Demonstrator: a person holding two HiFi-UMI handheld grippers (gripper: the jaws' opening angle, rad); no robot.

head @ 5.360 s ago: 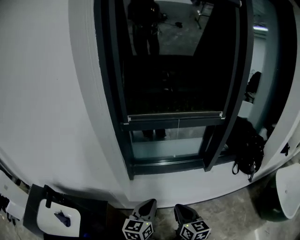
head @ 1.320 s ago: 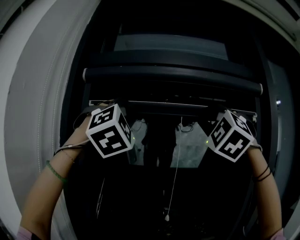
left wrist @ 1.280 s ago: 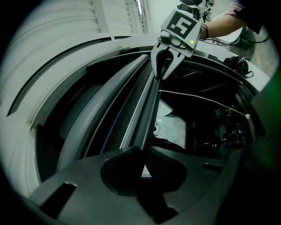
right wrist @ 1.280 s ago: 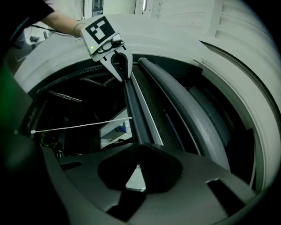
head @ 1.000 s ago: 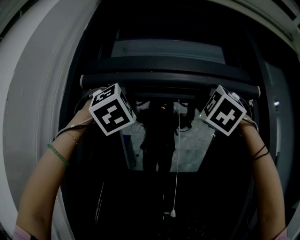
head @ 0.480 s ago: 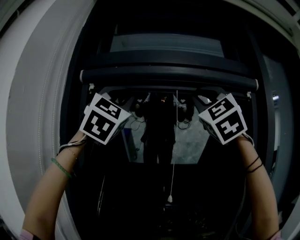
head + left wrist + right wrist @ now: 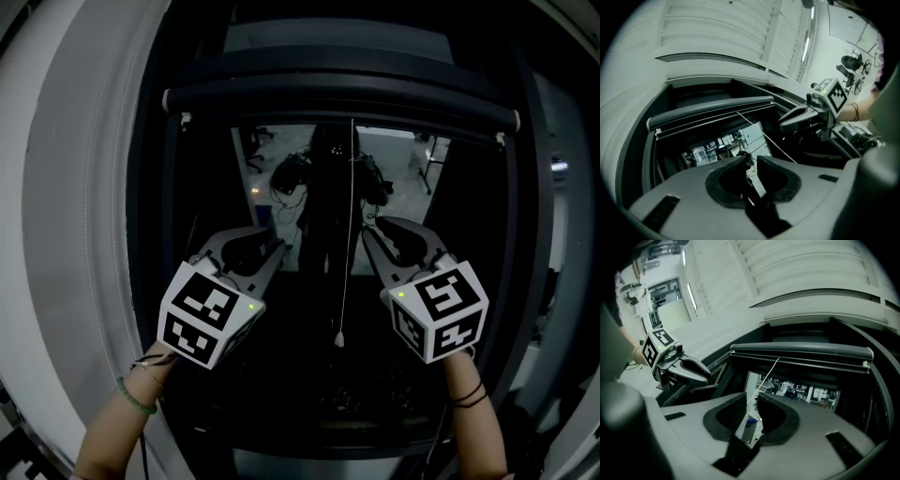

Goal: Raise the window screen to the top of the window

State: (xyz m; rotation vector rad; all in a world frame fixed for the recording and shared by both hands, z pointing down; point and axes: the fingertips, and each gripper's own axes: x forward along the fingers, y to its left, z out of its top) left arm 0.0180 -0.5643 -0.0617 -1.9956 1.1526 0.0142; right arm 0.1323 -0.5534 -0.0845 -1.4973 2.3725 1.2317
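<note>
The window screen (image 7: 337, 97) is rolled up into a dark bar across the top of the window, also seen in the left gripper view (image 7: 712, 112) and the right gripper view (image 7: 801, 352). Its thin pull cord (image 7: 345, 262) hangs down the middle to a small bead (image 7: 337, 339). My left gripper (image 7: 274, 249) (image 7: 751, 164) and right gripper (image 7: 369, 234) (image 7: 752, 406) sit well below the bar, either side of the cord and clear of it. Each has its jaws a narrow gap apart with nothing between them.
Dark window frame posts (image 7: 155, 234) stand left and right, with a white wall (image 7: 75, 244) beyond the left one. The glass reflects a standing person (image 7: 323, 187) and a lit room. White slatted ceiling panels (image 7: 717, 28) lie above the window.
Both grippers pushed the screen's bottom bar up to the top, then came off it and dropped down toward me. The pull cord now hangs free between them.
</note>
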